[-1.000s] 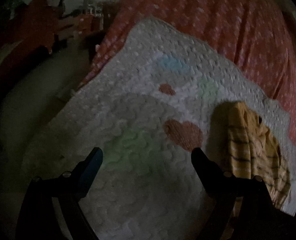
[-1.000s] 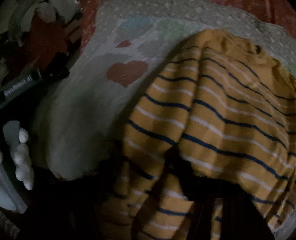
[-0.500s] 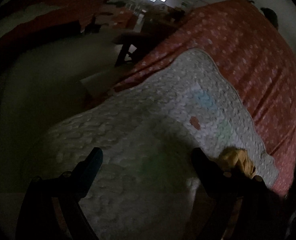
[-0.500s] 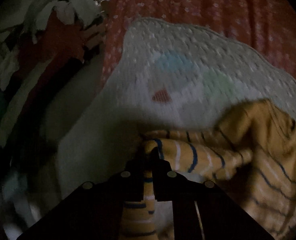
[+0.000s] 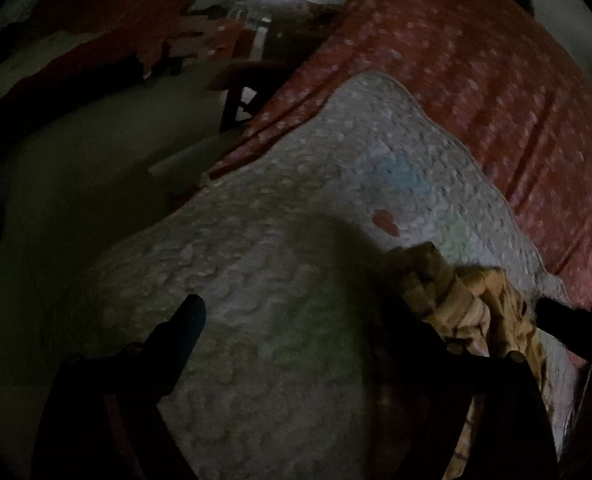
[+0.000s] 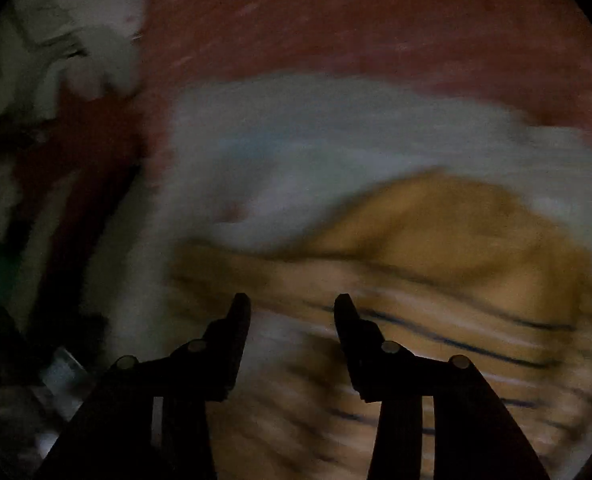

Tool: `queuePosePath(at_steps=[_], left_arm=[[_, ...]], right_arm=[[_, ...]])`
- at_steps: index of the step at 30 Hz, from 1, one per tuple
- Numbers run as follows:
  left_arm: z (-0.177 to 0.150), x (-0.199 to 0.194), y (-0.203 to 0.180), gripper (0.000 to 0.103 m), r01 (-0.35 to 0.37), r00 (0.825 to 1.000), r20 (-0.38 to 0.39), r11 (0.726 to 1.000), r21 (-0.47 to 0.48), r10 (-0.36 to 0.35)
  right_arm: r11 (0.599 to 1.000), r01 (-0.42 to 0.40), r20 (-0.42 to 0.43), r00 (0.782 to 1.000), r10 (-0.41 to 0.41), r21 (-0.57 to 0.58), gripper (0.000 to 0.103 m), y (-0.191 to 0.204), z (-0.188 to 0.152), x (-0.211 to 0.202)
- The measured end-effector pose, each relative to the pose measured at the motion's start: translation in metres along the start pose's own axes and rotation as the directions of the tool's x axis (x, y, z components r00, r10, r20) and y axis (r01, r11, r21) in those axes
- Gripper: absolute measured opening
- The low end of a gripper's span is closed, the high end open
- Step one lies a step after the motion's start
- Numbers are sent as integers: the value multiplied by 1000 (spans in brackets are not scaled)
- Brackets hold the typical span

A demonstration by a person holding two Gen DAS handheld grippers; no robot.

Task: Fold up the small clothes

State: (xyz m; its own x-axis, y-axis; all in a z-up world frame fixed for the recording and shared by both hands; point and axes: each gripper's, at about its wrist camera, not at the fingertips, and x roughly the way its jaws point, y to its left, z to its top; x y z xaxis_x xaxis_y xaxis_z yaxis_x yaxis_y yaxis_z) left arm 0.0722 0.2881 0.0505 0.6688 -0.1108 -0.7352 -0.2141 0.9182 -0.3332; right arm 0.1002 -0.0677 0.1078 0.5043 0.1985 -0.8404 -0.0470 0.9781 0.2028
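Observation:
A small yellow shirt with dark stripes (image 6: 435, 280) lies rumpled on a white quilted mat (image 6: 335, 140). In the blurred right wrist view my right gripper (image 6: 292, 308) hovers above the shirt, its jaws opening, with nothing pinched between the fingers. In the left wrist view the same yellow shirt (image 5: 475, 300) is bunched at the right edge of the white mat (image 5: 276, 280). My left gripper (image 5: 292, 316) stands wide open over the bare mat, left of the shirt, holding nothing. Its right finger is lost in shadow.
The mat lies on a bed with a red spotted cover (image 5: 475, 80). A pale floor (image 5: 76, 180) drops off left of the bed, with dark furniture (image 5: 248, 92) behind. Heaped clothes (image 6: 56, 100) lie at the left of the right wrist view.
My right gripper, shut on a fold of the shirt half a second ago, has let it go and risen away. The left gripper has drifted and rolled, staying open.

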Motion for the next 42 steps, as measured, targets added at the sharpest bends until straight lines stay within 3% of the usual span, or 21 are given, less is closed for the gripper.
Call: queuePosePath(at_steps=[2,4,6,8,13,17,18,20,22,25,26,27,28,30,33,35,37,38,39,40,42], left_arm=[[-4,-3,-5,90,16,1000,-1,1000,20,-16],[-10,-6,-12,90,35,999,-1,998,47,-35],[-17,-10,-23,90,43,999,3,995,85,-43],[-25,-14,-36,90,53,999,6,991,125,-54],[-63,-31,-74,90,78,997,-11,971,227,-78],[-95,-42,-103,90,139,989,-92,947,290,-116],[-104,-46,-112,90,138,989,-93,936,324,-114],[-118,-54,-125,90,145,989,-94,913,380,-118],[-130,-55,-138,90,144,989,-99,895,423,-112],[-144,-49,-151,90,147,986,-138,879,453,-94],[-148,-48,-154,90,147,985,-151,877,458,-86],[-152,-48,-156,90,147,983,-164,873,464,-79],[-155,-50,-158,90,147,983,-167,870,470,-76],[-158,-52,-161,90,141,984,-162,860,490,-69],[-159,-52,-166,90,129,986,-153,853,505,-59],[-159,-51,-168,90,124,987,-153,852,508,-53],[-159,-49,-169,90,122,986,-157,852,508,-48],[-159,-49,-169,90,122,986,-158,853,508,-47],[-160,-48,-169,90,119,987,-158,852,509,-44],[-160,-48,-169,90,117,987,-157,852,511,-41],[-161,-47,-168,90,114,986,-160,853,509,-36]], right_arm=[[988,152,22,988,-153,20,49,-54,-26,-37],[958,283,-4,959,-283,49,49,-115,-64,-70],[930,363,-26,932,-362,62,49,-145,-94,-87],[917,388,-50,922,-385,91,50,-175,-130,-95],[896,388,-82,921,-380,215,52,-223,-182,-74],[880,304,-96,952,-289,365,52,-236,-204,-68],[909,229,-44,973,-228,347,52,-219,-213,-73],[957,100,-45,995,-91,271,52,-189,-226,-69],[976,-1,-84,996,19,217,52,-163,-239,-58],[992,17,-147,989,1,123,52,-140,-253,-35],[994,42,-155,988,-27,97,46,-138,-256,-30],[994,44,-150,988,-29,98,24,-140,-258,-31],[990,24,-137,991,-5,138,15,-147,-259,-37],[979,-2,-114,993,25,202,8,-162,-256,-50],[967,75,-41,997,-67,244,6,-192,-242,-86],[939,185,16,980,-198,289,6,-227,-229,-115],[881,323,40,933,-358,346,6,-272,-213,-140],[838,412,36,890,-454,359,6,-292,-206,-148],[761,535,16,814,-580,367,6,-317,-196,-155],[695,610,-11,754,-656,381,6,-338,-191,-158],[602,690,-105,688,-718,402,10,-378,-187,-157]])
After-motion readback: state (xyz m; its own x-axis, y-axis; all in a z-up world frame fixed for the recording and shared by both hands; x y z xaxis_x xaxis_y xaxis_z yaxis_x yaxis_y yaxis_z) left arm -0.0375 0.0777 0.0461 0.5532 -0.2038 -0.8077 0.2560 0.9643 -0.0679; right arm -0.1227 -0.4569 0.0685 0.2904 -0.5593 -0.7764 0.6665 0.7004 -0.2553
